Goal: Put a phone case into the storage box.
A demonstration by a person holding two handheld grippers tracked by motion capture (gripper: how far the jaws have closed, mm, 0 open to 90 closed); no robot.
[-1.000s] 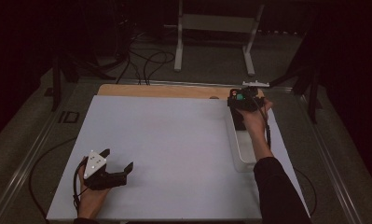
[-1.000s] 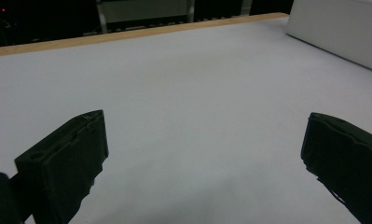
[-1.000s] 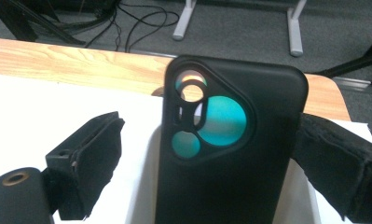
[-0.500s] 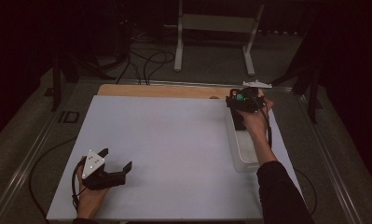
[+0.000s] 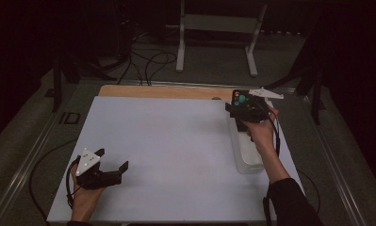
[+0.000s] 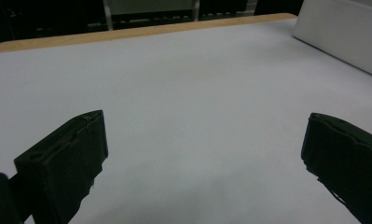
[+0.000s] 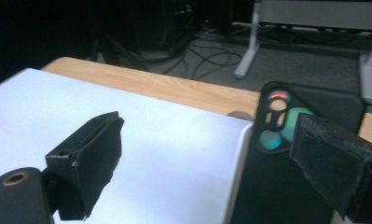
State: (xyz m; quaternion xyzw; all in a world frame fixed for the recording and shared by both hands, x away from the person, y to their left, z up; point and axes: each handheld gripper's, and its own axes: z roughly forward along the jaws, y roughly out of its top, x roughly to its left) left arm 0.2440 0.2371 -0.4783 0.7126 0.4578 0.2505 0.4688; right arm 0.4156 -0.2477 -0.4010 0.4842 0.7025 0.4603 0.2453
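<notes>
My left gripper (image 5: 113,158) rests near the table's front left corner, held in a hand, jaws wide open with only bare white tabletop between them (image 6: 204,135). My right gripper (image 5: 244,107) is held at the far right, over the far end of a clear oblong bin (image 5: 248,160). Its jaws stand open (image 7: 209,126). A black object with round cut-outs showing teal and red (image 7: 272,186) stands at the bin's far end (image 5: 240,97). The right jaw overlaps the object, and I cannot tell whether it touches it.
The white table (image 5: 176,141) has a wooden strip (image 5: 167,91) along its far edge. Beyond that lie cables and a white metal stand (image 5: 218,28) on the dark floor. The bin's pale wall (image 6: 342,37) shows at the far right of the left gripper view.
The right hand and its gripper have shifted slightly at the bin's far end. The left gripper has stayed where it was.
</notes>
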